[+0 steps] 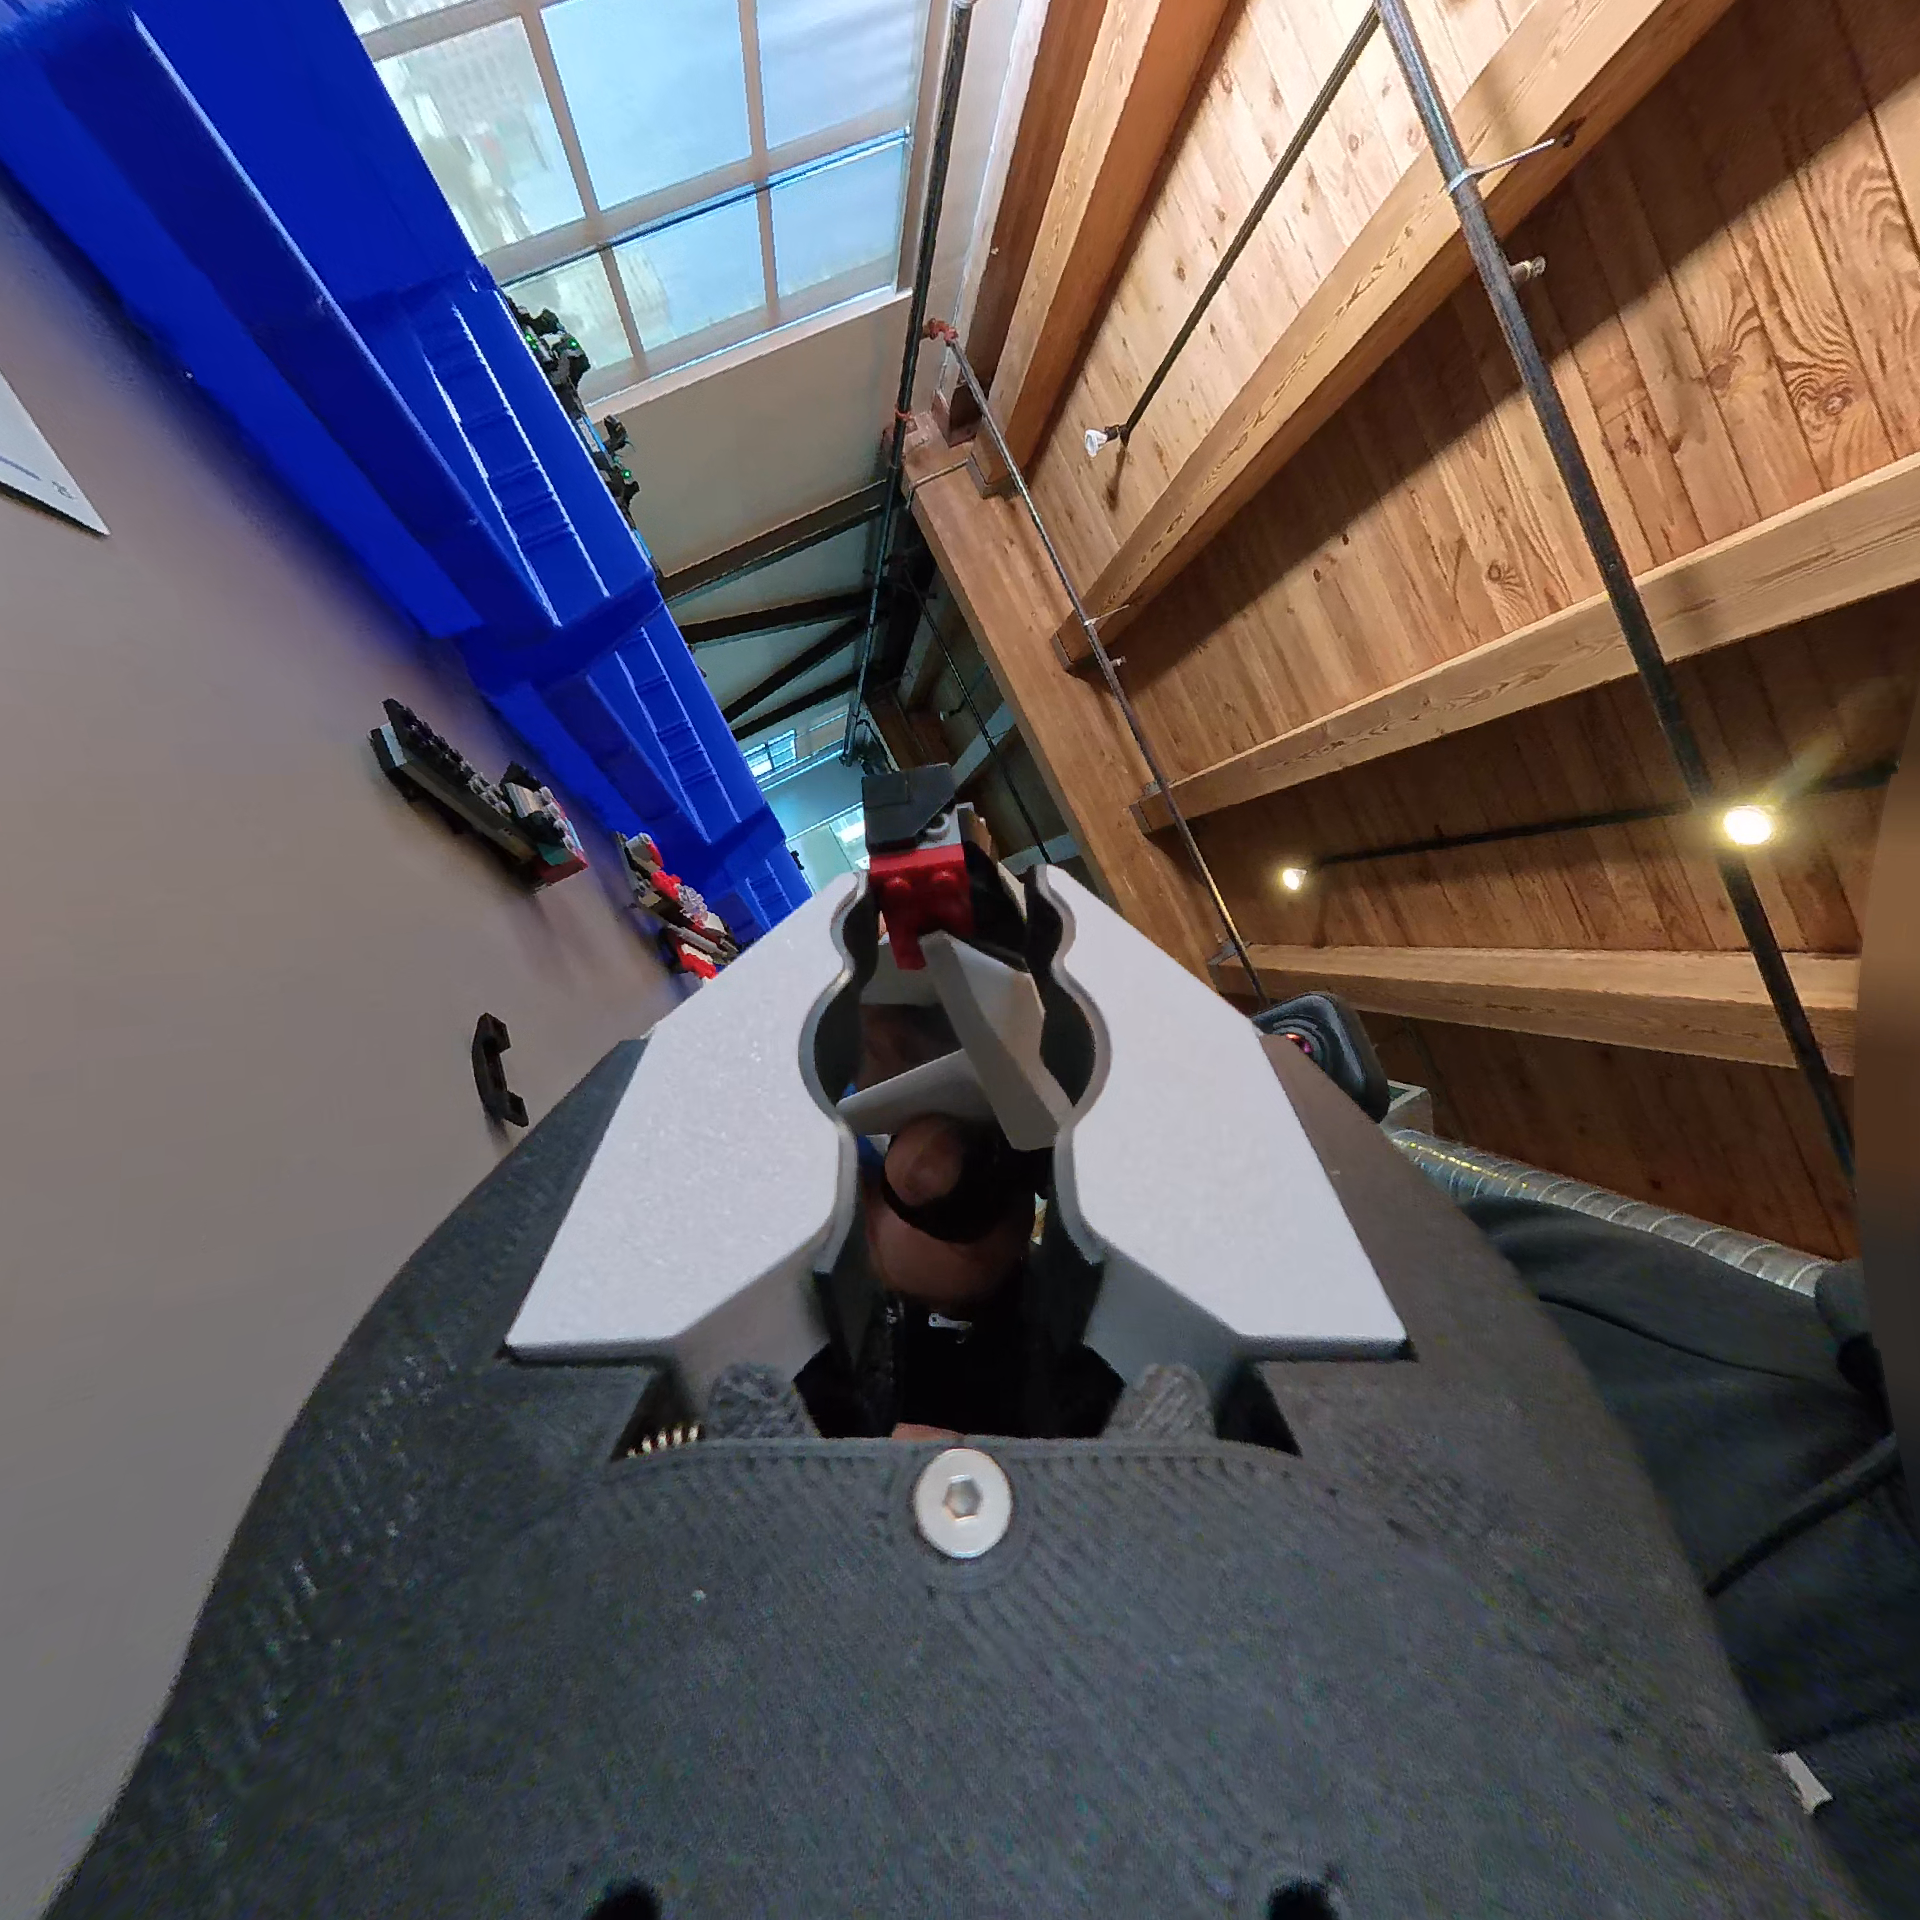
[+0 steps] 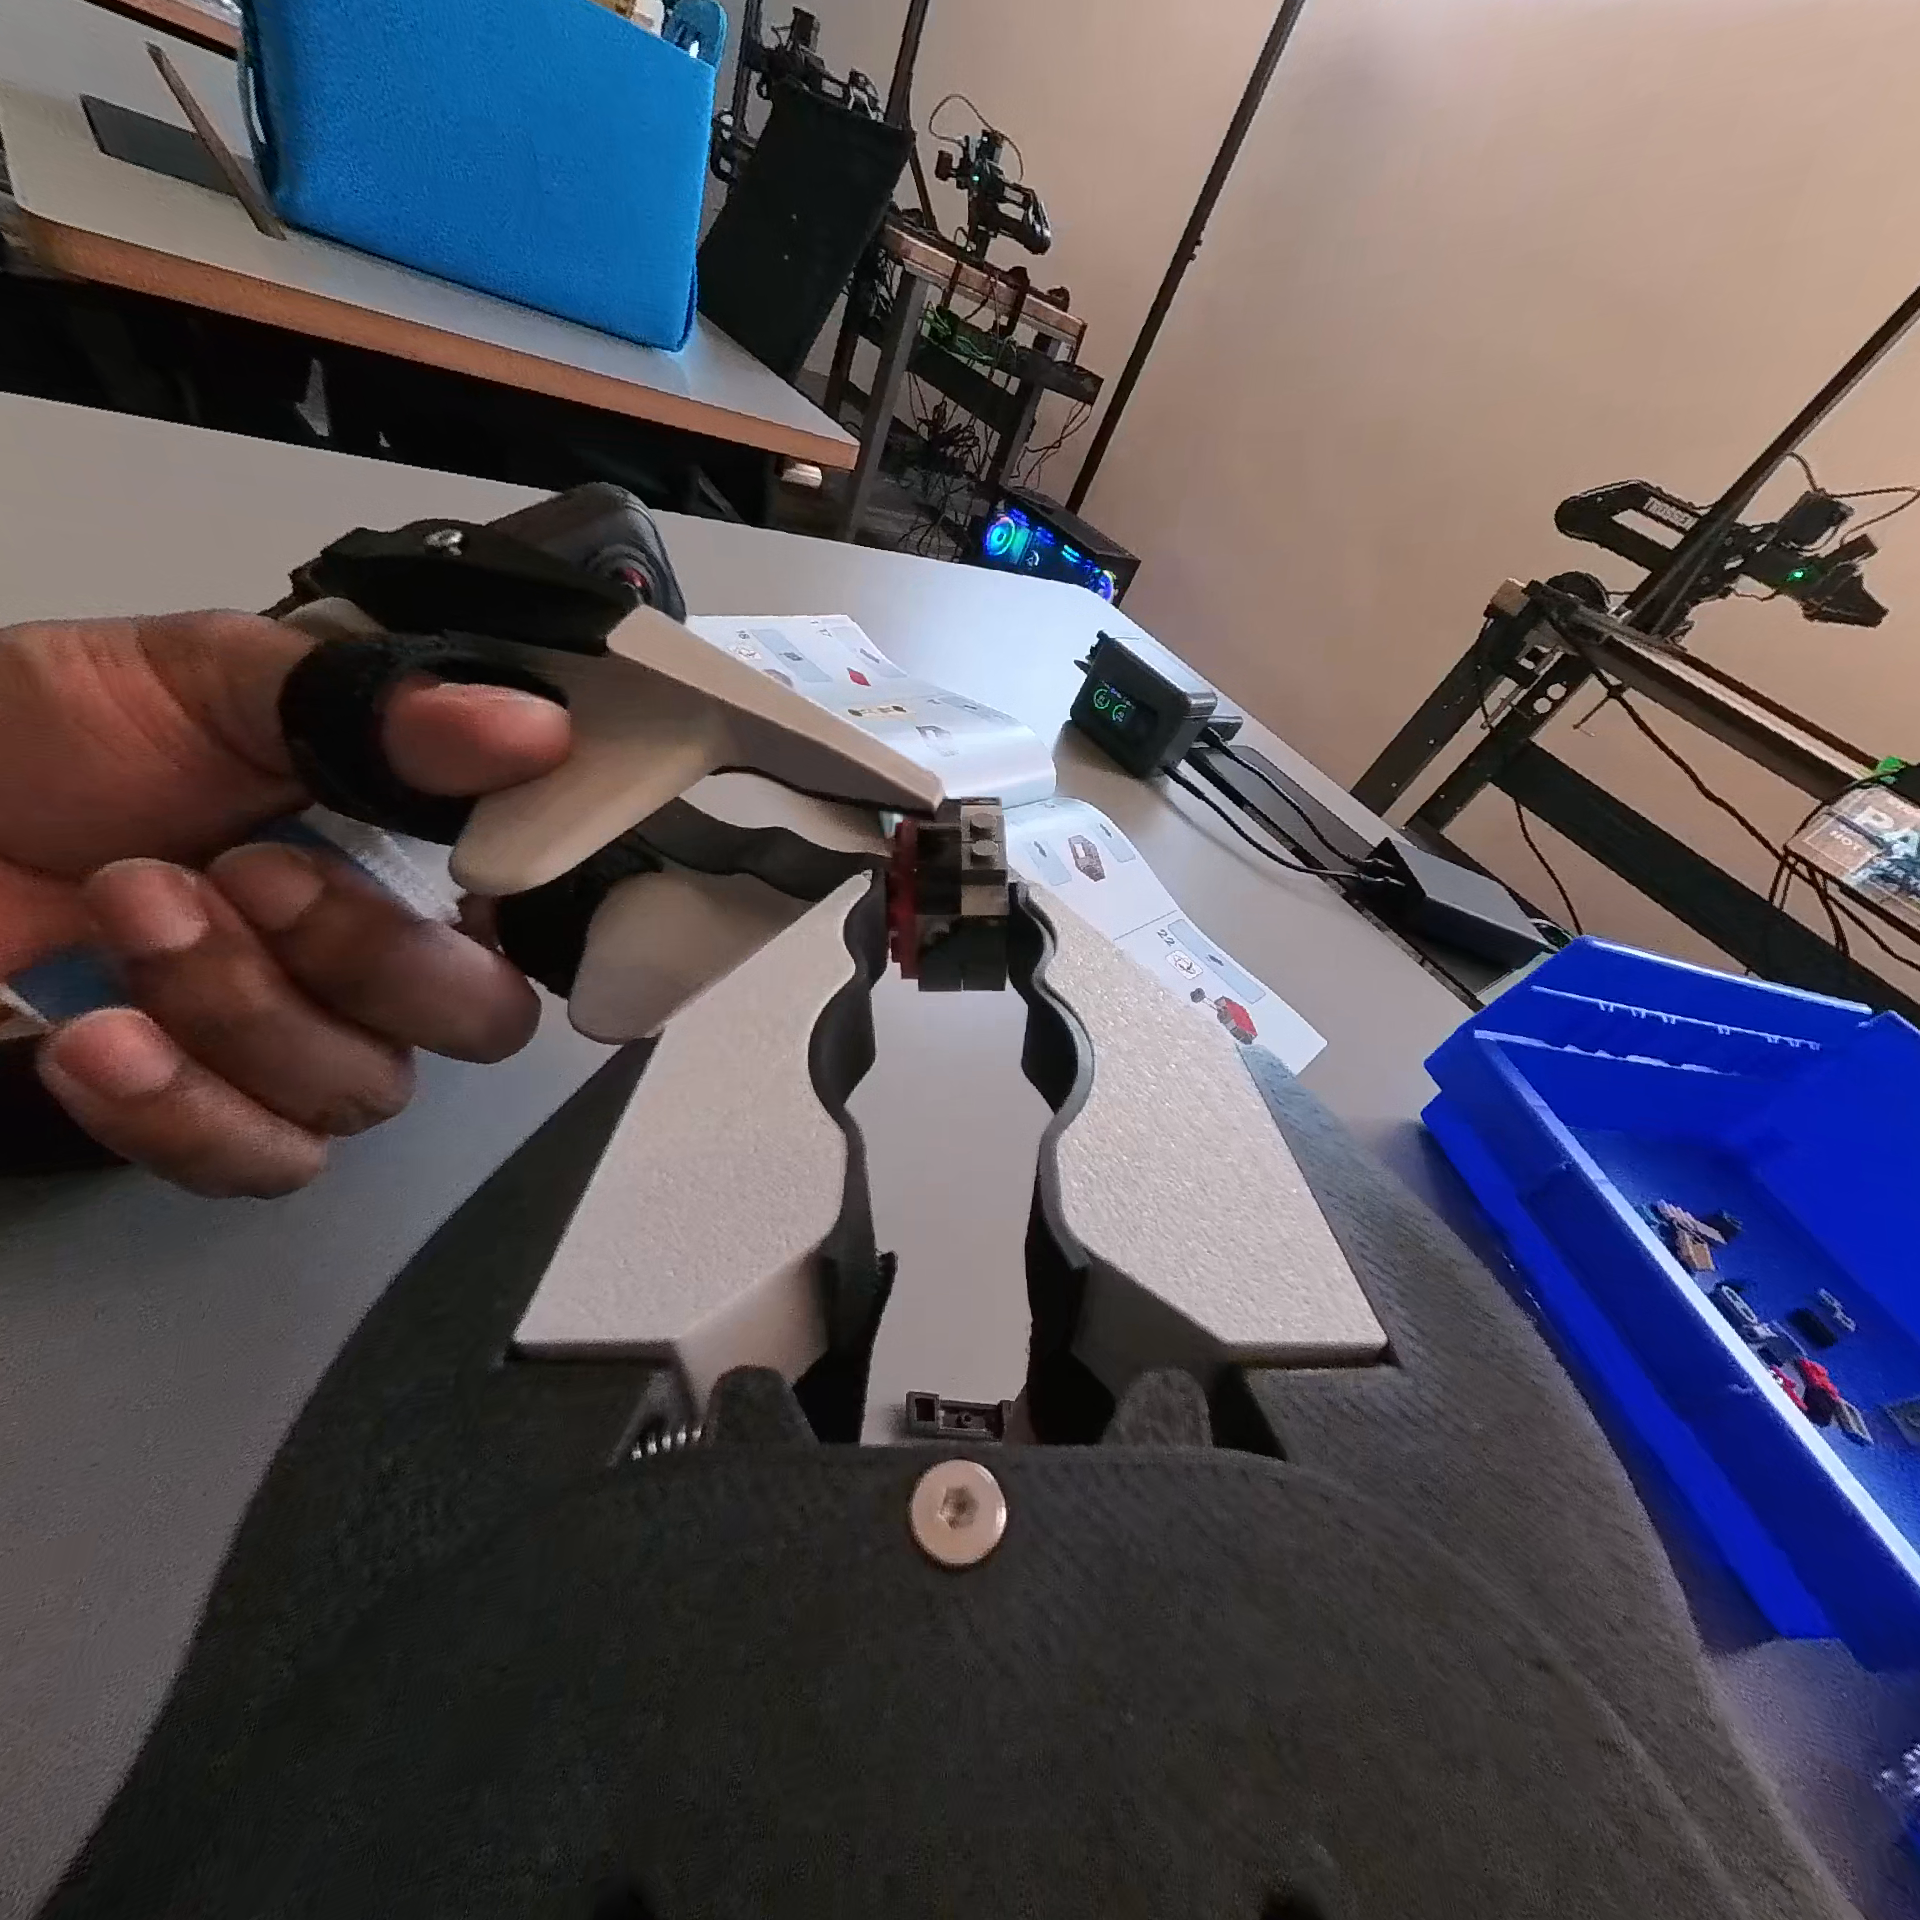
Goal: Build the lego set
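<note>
A small lego assembly (image 2: 951,904) of dark grey, black and red bricks is held in the air over the grey table (image 2: 208,1403). My right gripper (image 2: 951,899) is shut on its dark part, one fingertip on each side. My left gripper (image 2: 904,831) comes in from the left, held by a person's hand (image 2: 208,831), and is shut on the red side of the same assembly. In the left wrist view the assembly's red brick (image 1: 920,899) sits between my left gripper's tips (image 1: 945,894), a black piece juts out above it, and a right gripper finger (image 1: 997,1029) shows behind.
A blue parts bin (image 2: 1538,1205) with several loose pieces stands at the right. An open instruction booklet (image 2: 1143,894) and a small charger (image 2: 1132,717) lie beyond. A small dark piece (image 2: 956,1418) lies on the table. Partial builds (image 1: 478,790) and blue bins (image 1: 468,468) show in the left view. Less than 4 cm separates the two grippers' tips.
</note>
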{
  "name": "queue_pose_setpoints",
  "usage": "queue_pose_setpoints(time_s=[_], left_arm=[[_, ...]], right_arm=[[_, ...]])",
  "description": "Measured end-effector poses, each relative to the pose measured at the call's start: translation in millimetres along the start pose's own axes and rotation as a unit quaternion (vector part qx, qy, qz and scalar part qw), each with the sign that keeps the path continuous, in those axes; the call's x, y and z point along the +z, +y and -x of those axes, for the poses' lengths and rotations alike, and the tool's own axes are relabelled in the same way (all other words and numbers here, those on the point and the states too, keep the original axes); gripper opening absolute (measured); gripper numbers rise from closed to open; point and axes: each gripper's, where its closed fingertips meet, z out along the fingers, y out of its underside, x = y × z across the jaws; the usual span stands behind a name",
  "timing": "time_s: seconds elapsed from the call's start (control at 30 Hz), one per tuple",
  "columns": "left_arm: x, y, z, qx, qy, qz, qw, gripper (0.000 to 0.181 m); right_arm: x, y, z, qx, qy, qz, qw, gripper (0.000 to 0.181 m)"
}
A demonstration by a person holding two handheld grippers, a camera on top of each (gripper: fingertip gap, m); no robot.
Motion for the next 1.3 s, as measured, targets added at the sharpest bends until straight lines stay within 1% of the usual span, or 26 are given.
queue_pose_setpoints(time_s=[0.17, 0.27, 0.37, 0.4, 0.53, 0.57, 0.63, 0.73, 0.8, 0.87, 0.97, 1.03, 1.07, 1.17, 1.27, 1.3], left_arm=[[0, 0, 1, -0.003, -0.003, -0.002, 1.0, 0.03], [-2, -2, 4, -0.002, -0.009, -0.006, 1.0, 0.023], [-2, -2, 6, -0.002, -0.013, -0.008, 1.0, 0.022], [-2, -2, 6, -0.001, -0.013, -0.009, 1.0, 0.022], [-4, -5, 6, 0.002, -0.017, -0.015, 1.0, 0.022], [-5, -6, 7, 0.003, -0.021, -0.017, 1.0, 0.022], [-8, -9, 10, 0.008, -0.031, -0.019, 0.999, 0.022], [-10, -10, 13, 0.019, -0.047, -0.017, 0.999, 0.023], [-10, -9, 15, 0.019, -0.053, -0.013, 0.998, 0.022], [-9, -7, 16, 0.02, -0.059, -0.008, 0.998, 0.023], [-8, -5, 18, 0.024, -0.067, -0.003, 0.997, 0.023], [-8, -4, 19, 0.026, -0.071, -0.001, 0.997, 0.023], [-8, -4, 19, 0.026, -0.073, 0.001, 0.997, 0.023], [-8, -4, 20, 0.029, -0.077, 0.003, 0.997, 0.023], [-10, -4, 20, 0.03, -0.081, 0.004, 0.996, 0.023], [-10, -4, 21, 0.029, -0.081, 0.004, 0.996, 0.023]], right_arm=[[1, 1, 0, -0.001, 0.006, 0.005, 1.0, 0.023], [2, 2, 2, 0.005, 0.002, 0.007, 1.0, 0.023], [2, 4, 2, 0.019, -0.004, 0.01, 1.0, 0.023], [2, 5, 2, 0.027, -0.008, 0.012, 1.0, 0.025], [-3, 16, 3, 0.081, -0.056, 0.038, 0.994, 0.056], [-8, 22, 0, 0.092, -0.066, 0.051, 0.992, 0.06], [-19, 43, -9, 0.112, -0.075, 0.1, 0.986, 0.059], [-35, 79, -20, 0.143, -0.072, 0.186, 0.969, 0.049], [-41, 101, -18, 0.142, -0.07, 0.241, 0.957, 0.049], [-43, 112, -9, 0.141, -0.075, 0.274, 0.948, 0.049], [-38, 124, -2, 0.127, -0.068, 0.305, 0.941, 0.049], [-34, 132, -2, 0.117, -0.061, 0.322, 0.937, 0.044], [-31, 131, -3, 0.123, -0.059, 0.32, 0.938, 0.035], [-28, 126, -5, 0.122, -0.066, 0.31, 0.941, 0.033], [-27, 96, -12, 0.107, -0.069, 0.245, 0.961, 0.034], [-27, 83, -16, 0.098, -0.067, 0.221, 0.968, 0.037]])
